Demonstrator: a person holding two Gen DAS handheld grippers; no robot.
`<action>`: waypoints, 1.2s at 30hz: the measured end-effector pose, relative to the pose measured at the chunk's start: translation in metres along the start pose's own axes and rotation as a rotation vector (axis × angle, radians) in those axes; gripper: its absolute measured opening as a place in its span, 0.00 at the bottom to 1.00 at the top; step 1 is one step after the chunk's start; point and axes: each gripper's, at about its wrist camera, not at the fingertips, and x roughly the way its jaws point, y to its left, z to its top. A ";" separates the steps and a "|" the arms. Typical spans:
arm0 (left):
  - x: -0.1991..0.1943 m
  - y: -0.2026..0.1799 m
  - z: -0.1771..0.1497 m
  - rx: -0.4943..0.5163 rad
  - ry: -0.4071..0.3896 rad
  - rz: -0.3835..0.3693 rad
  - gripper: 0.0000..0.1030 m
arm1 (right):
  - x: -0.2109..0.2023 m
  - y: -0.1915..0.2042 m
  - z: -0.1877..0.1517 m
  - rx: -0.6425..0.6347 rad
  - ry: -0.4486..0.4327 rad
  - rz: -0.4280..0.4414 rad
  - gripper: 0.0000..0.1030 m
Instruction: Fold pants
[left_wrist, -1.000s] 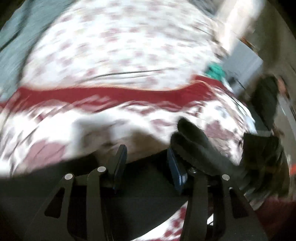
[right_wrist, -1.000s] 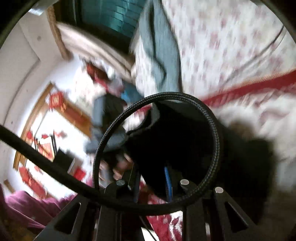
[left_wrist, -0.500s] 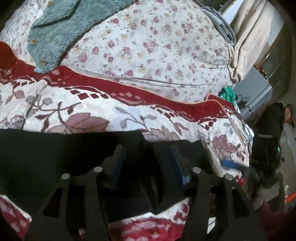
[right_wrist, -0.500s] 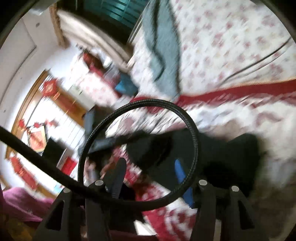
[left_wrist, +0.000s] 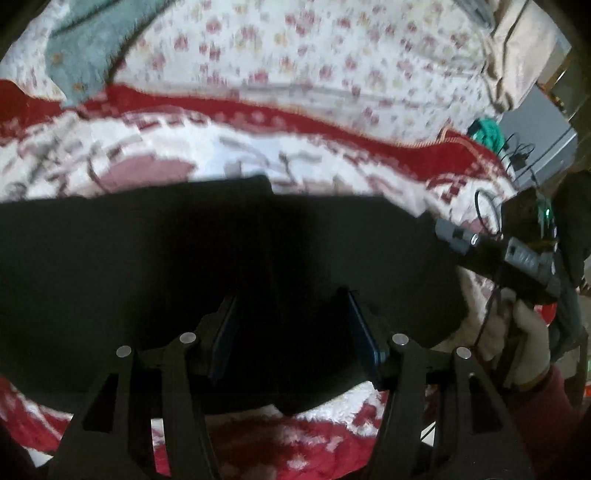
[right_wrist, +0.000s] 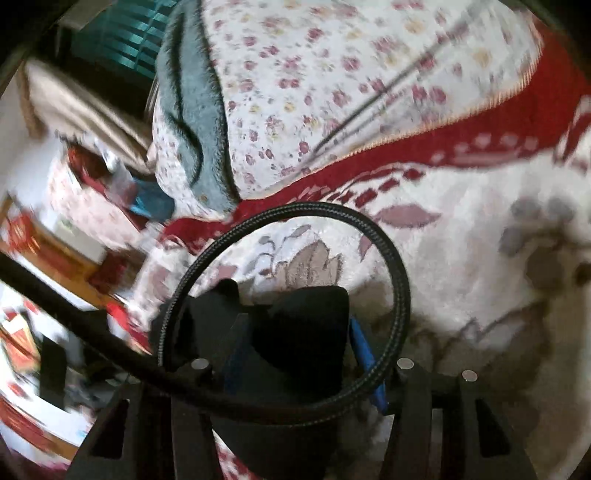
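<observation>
The black pants (left_wrist: 184, 258) lie spread across the red and white floral blanket (left_wrist: 184, 147) on the bed. My left gripper (left_wrist: 291, 317) is over the pants' near edge with its jaws wide apart; black cloth fills the gap between them. My right gripper (right_wrist: 295, 332) also has its jaws apart, with a fold of the black pants (right_wrist: 310, 332) lying between them. The right gripper's body (left_wrist: 517, 258) and the gloved hand (left_wrist: 524, 332) holding it show at the right of the left wrist view, at the pants' right end.
A teal fleece garment (left_wrist: 81, 51) lies on the flowered sheet (left_wrist: 295, 55) at the back left. A looped black braided cable (right_wrist: 288, 295) crosses the right wrist view. A grey box (left_wrist: 539, 147) and cables stand beyond the bed's right edge.
The pants have been lowered from the air and now lie flat on the blanket. Both grippers have come down with them and their jaws stand wider apart.
</observation>
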 end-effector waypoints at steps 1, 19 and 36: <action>0.006 0.001 0.000 -0.013 -0.002 0.015 0.55 | 0.004 -0.007 0.001 0.034 -0.006 0.043 0.39; -0.004 0.002 -0.016 -0.076 -0.087 0.102 0.20 | 0.000 0.008 -0.004 -0.131 -0.034 -0.250 0.38; -0.053 0.043 -0.038 -0.223 -0.137 0.088 0.19 | 0.054 0.128 -0.051 -0.517 0.148 -0.041 0.46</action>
